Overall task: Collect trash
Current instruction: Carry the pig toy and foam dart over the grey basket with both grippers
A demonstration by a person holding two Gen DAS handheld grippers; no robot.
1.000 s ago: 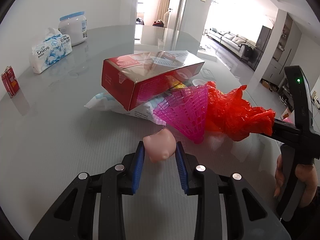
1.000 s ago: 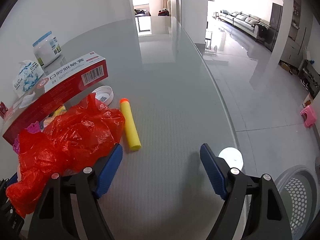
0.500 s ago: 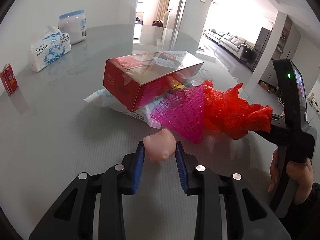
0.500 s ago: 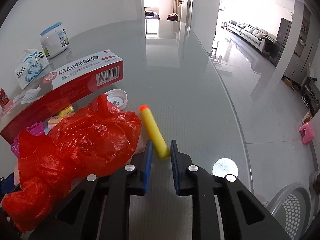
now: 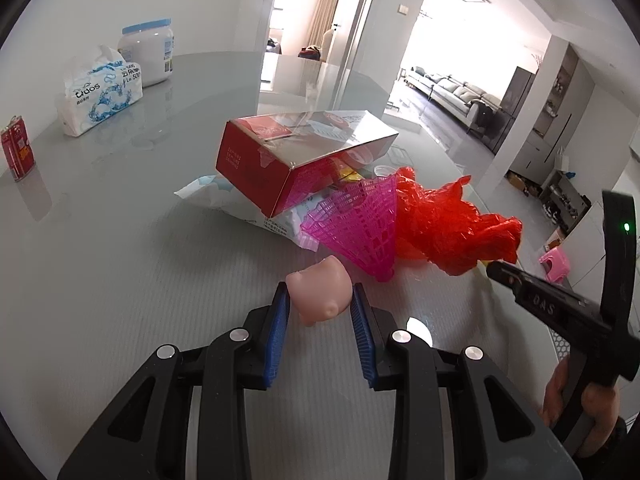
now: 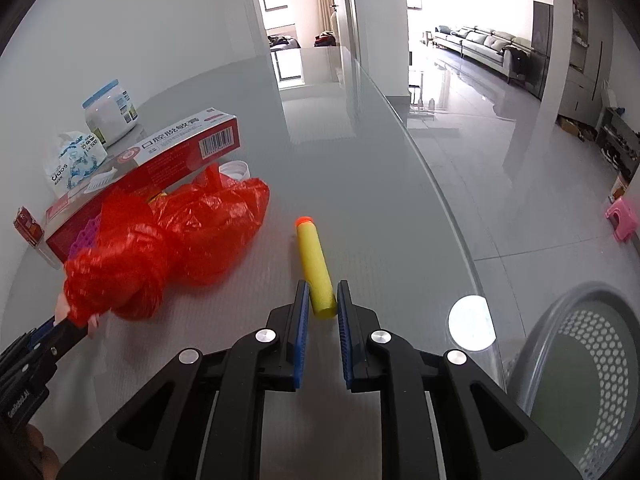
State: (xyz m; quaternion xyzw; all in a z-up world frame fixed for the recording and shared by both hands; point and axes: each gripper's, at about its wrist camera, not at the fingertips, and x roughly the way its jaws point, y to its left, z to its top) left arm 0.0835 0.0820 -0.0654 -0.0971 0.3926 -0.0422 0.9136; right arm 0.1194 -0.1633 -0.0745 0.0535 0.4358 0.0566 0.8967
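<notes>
My left gripper (image 5: 319,300) is shut on a pink rubber pig-like toy (image 5: 320,292) just above the grey table (image 5: 120,264). Beyond it lies a trash pile: a red toothpaste box (image 5: 296,156), a pink mesh cone (image 5: 360,224), a crumpled red plastic bag (image 5: 448,228) and a white wrapper (image 5: 224,196). My right gripper (image 6: 323,296) is shut on the near end of a yellow foam dart (image 6: 314,264) with an orange tip. The red bag (image 6: 192,232) and box (image 6: 160,160) lie to its left. The left gripper's tip shows at far left (image 6: 60,328).
A grey mesh waste bin (image 6: 576,380) stands on the floor past the table's right edge. A tissue pack (image 5: 100,92), a white jar (image 5: 148,56) and a small red can (image 5: 16,148) stand at the far left. A white lid (image 6: 236,170) lies behind the bag.
My right gripper moved to the yellow dart, closed on it and has drawn it right, away from the red bag. My left gripper keeps holding the pink toy, nearly still.
</notes>
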